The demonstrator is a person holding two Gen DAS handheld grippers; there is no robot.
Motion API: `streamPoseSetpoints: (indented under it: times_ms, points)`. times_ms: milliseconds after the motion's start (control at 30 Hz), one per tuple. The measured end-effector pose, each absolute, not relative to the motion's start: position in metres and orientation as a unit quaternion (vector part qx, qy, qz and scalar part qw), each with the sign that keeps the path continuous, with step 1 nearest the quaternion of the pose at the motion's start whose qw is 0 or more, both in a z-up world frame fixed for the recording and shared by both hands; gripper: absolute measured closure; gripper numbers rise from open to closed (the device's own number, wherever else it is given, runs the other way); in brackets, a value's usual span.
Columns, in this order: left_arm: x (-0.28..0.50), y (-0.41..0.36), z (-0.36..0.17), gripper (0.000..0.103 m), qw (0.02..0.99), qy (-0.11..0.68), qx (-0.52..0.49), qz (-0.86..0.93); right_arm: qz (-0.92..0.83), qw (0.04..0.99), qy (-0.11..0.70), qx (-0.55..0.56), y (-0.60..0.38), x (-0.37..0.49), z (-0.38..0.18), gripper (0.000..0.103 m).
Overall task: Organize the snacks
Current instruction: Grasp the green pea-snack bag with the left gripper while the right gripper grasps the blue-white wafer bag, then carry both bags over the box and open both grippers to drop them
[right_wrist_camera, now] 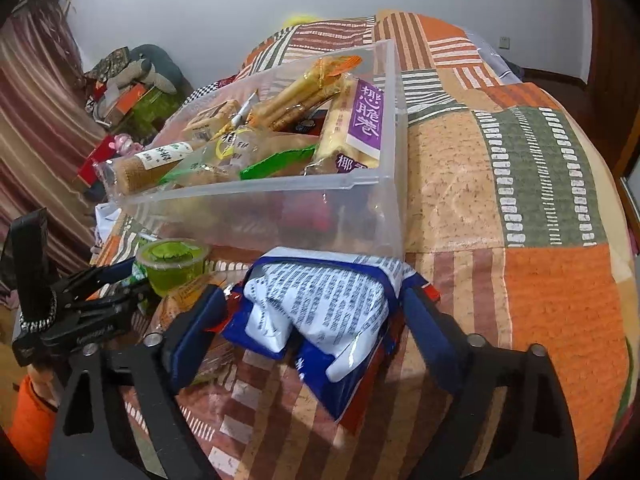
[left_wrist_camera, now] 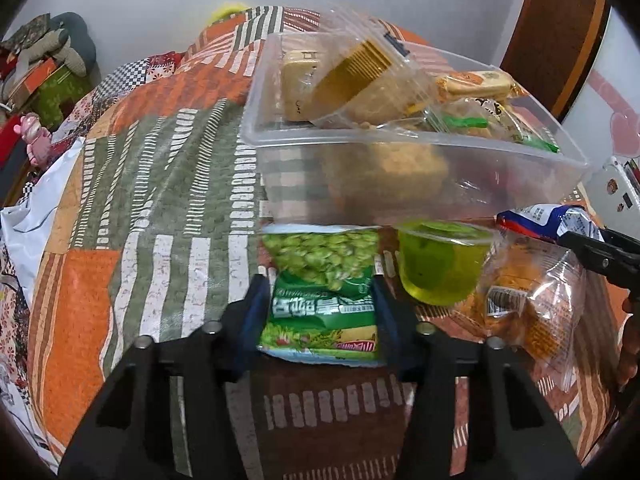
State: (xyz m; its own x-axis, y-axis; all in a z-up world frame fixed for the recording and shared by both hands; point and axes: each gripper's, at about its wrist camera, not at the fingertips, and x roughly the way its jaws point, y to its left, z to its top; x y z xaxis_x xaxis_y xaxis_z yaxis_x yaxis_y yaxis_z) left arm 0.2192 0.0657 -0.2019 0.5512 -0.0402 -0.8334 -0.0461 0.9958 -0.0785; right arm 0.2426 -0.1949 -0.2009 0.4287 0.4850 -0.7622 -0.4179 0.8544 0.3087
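A clear plastic bin [left_wrist_camera: 420, 160] [right_wrist_camera: 256, 216] holding several snack packs sits on a patchwork bedspread. In front of it lie a green pea snack bag [left_wrist_camera: 324, 292], a green jelly cup [left_wrist_camera: 442, 264] [right_wrist_camera: 174, 264], a clear bag of orange snacks [left_wrist_camera: 528, 304] and a blue-and-white snack bag [right_wrist_camera: 320, 312] [left_wrist_camera: 548, 220]. My left gripper [left_wrist_camera: 320, 292] is shut on the green pea bag, one finger on each side. My right gripper [right_wrist_camera: 312, 312] is shut on the blue-and-white bag, and also shows at the right edge of the left wrist view [left_wrist_camera: 600, 252].
The bedspread [right_wrist_camera: 520, 184] spreads wide to the right of the bin and to its left [left_wrist_camera: 140, 200]. Boxes and soft toys [left_wrist_camera: 44, 64] are piled by the wall at the far left. A white sheet [left_wrist_camera: 24, 216] lies at the bed's left edge.
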Motion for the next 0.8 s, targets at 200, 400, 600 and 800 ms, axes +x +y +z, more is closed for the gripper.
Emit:
streamPoseSetpoints:
  times_ms: [200, 400, 600, 800]
  points:
    - [0.203, 0.068, -0.197, 0.06, 0.882, 0.47, -0.037, 0.002, 0.267, 0.848, 0.457, 0.034, -0.198, 0.232, -0.198, 0.045]
    - [0.18, 0.07, -0.178, 0.06, 0.891, 0.452, -0.035, 0.006, 0.27, 0.848, 0.454, 0.043, -0.207, 0.226, -0.195, 0.053]
    - [0.165, 0.073, -0.15, 0.06, 0.903, 0.427, -0.042, 0.005, 0.27, 0.856, 0.439, 0.033, -0.21, 0.213, -0.182, 0.053]
    - [0.164, 0.076, -0.119, 0.06, 0.917, 0.397, -0.046, 0.002, 0.273, 0.872, 0.407, 0.023, -0.214, 0.203, -0.158, 0.053]
